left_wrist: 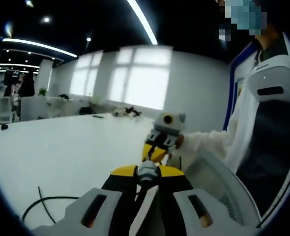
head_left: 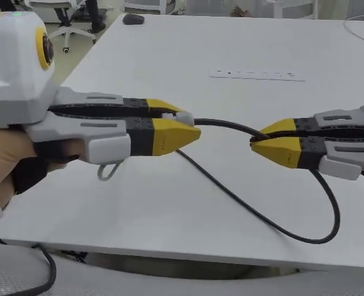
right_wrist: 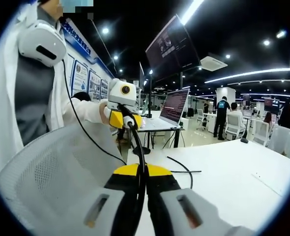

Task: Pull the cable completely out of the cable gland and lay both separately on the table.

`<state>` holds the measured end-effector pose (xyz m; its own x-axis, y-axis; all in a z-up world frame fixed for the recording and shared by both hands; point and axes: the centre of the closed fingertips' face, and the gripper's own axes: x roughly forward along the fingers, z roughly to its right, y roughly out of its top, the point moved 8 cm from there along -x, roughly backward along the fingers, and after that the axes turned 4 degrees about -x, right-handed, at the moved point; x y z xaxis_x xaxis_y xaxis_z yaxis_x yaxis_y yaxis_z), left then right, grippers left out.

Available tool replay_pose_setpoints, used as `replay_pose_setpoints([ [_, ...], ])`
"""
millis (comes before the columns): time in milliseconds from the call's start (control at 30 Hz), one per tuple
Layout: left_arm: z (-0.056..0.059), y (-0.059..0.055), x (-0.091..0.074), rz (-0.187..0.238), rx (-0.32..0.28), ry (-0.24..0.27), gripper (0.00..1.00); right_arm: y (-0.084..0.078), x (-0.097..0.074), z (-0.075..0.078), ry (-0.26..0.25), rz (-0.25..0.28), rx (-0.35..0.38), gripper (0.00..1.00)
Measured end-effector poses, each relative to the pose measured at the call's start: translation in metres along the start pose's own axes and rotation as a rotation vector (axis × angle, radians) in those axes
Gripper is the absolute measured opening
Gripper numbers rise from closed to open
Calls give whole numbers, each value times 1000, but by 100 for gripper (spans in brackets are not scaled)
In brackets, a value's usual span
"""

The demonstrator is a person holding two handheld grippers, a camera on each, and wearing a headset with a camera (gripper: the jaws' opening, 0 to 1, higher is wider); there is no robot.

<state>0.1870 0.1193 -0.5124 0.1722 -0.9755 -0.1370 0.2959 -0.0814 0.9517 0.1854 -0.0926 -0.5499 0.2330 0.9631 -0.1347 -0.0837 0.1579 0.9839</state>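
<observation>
1. You have the left hand-held gripper (head_left: 193, 125) closed on the cable gland (head_left: 181, 116), pinched between its yellow jaw tips above the counter (head_left: 169, 55).
2. The right hand-held gripper (head_left: 256, 139) is clamped on the black cable (head_left: 228, 125) near the gland. The two grippers face each other tip to tip, with a short span of cable between them.
3. The rest of the cable loops from behind the right jaws, down across the counter and under the left hand-held gripper.
4. The cable appears to enter the gland, so the pull looks unfinished.
5. Technique: hold the gland steady and draw the cable straight along the gland's axis, never sideways. Regrip close to the gland if the jaws slip.
6. Pose: both grippers lie roughly level, and your left hand (head_left: 9, 160) wraps the handle.
</observation>
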Motion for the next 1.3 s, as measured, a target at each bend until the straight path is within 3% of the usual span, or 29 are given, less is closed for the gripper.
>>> replay_pose_setpoints([
  [233, -2, -1, -1, -10, 6, 32, 16, -8, 3, 9, -3, -18, 15, 4],
  [367, -6, -1, -3, -12, 7, 44, 16, -8, 5, 10, -8, -52, -20, 4],
  [400, -6, -1, -4, -8, -1, 44, 16, -9, 4, 11, -10, -77, -1, 7],
  [500, -7, -1, -3, -5, -5, 43, 16, -4, 7, 11, -9, -77, 51, 24],
  [567, -7, -1, -2, -4, 3, 38, 16, 5, 12, 9, -23, -78, 33, 29],
  [667, -4, 2, 2, 14, 66, 16, 16, 29, 22, 4, 24, -91, 17, 27],
  [833, 0, 1, 4, 34, 61, -10, 17, 52, 39, -3, 97, -139, 17, 26],
  [967, -1, 1, 4, 31, 64, -22, 17, 54, 45, -9, 111, -144, 33, 22],
  [1100, 0, 1, 4, 34, 53, -52, 17, 53, 49, -16, 108, -158, 13, 6],
  [1167, 1, 0, 5, 28, 57, -57, 17, 54, 49, -17, 97, -138, 44, 6],
  [1300, 2, 0, 6, 22, 54, -64, 17, 55, 48, -18, 101, -149, 40, 4],
])
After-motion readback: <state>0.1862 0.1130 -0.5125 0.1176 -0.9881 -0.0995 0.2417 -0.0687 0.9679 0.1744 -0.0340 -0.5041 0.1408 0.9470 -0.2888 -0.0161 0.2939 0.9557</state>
